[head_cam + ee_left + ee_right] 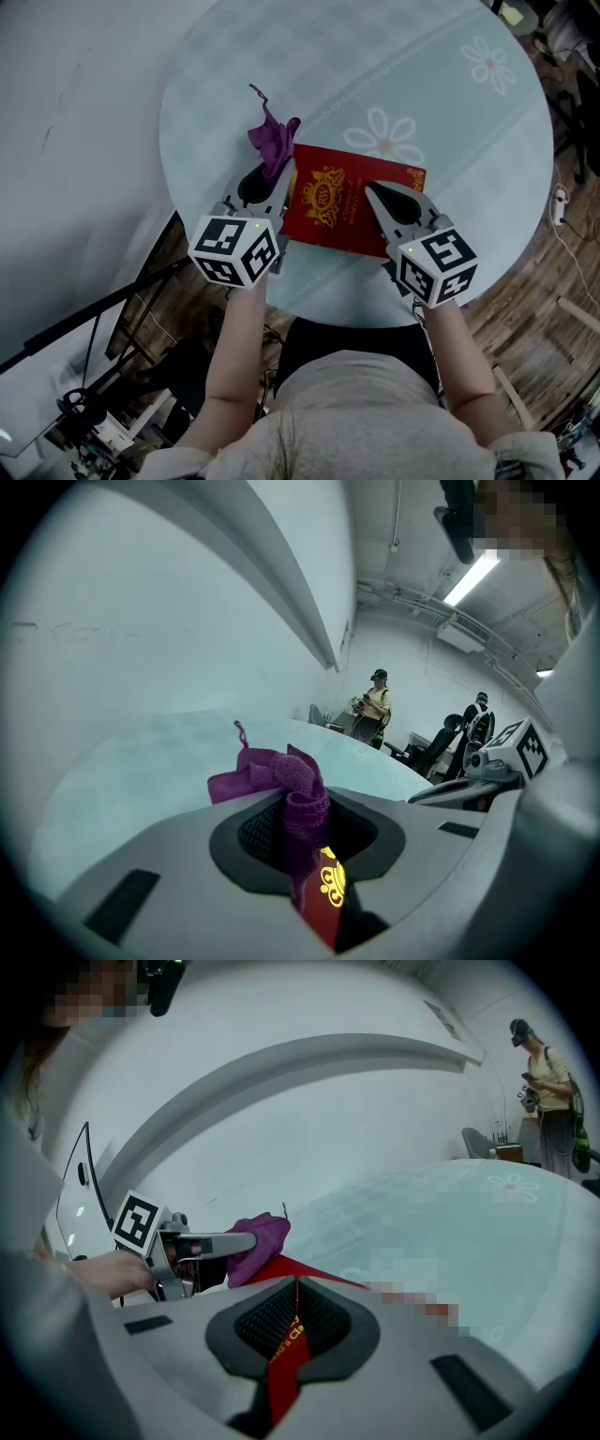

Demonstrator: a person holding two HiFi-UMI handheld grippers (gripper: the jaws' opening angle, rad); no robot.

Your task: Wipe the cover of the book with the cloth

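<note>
Left tool (275, 174) pinching cloth (273, 137), right tool (369, 188) atop book (328, 214)

Book (336, 202) cover txt too small, cloth (274, 141) base hid btwn jaws, table (450, 122) cut off top

Round flowered table (422, 75); red book (337, 202) lies flat.

Head view looks down; gripper views share book (342, 202).
</note>
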